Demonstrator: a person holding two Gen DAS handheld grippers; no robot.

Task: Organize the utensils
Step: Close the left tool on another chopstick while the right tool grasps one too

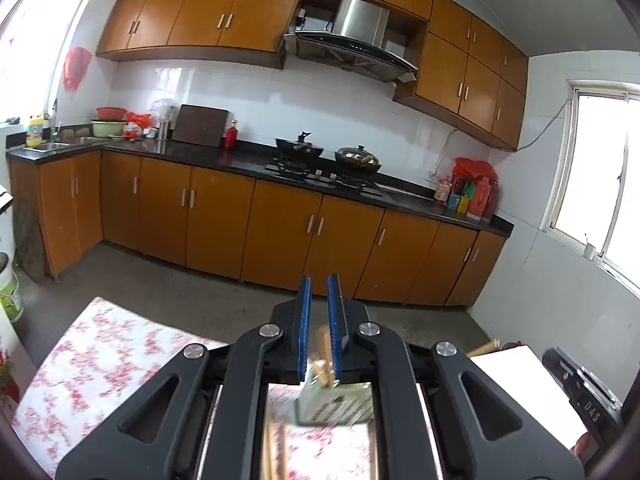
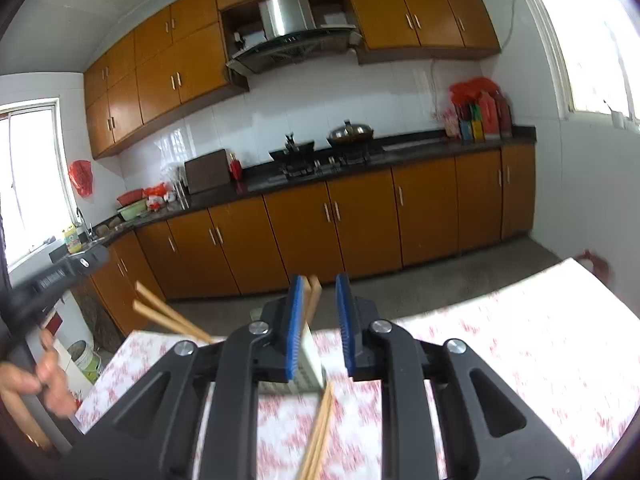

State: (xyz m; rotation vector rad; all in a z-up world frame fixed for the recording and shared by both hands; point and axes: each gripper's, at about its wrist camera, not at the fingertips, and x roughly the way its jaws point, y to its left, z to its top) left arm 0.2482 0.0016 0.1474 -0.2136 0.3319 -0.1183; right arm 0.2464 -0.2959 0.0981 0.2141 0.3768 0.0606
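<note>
A pale perforated utensil holder stands on the floral tablecloth just under my left gripper. Its blue pads are a little apart, and blurred wooden chopsticks lie loose between them by the right pad, over the holder. In the right wrist view the holder sits below my right gripper. Those pads stand apart, and chopsticks lean on the left pad, clear of the right one, their lower ends over the cloth. The left gripper and its chopsticks show at left.
A hand holds the left tool. The right gripper sits over a white flat surface. Grey floor separates the table from orange cabinets. Woks sit on the stove. A bucket stands at left.
</note>
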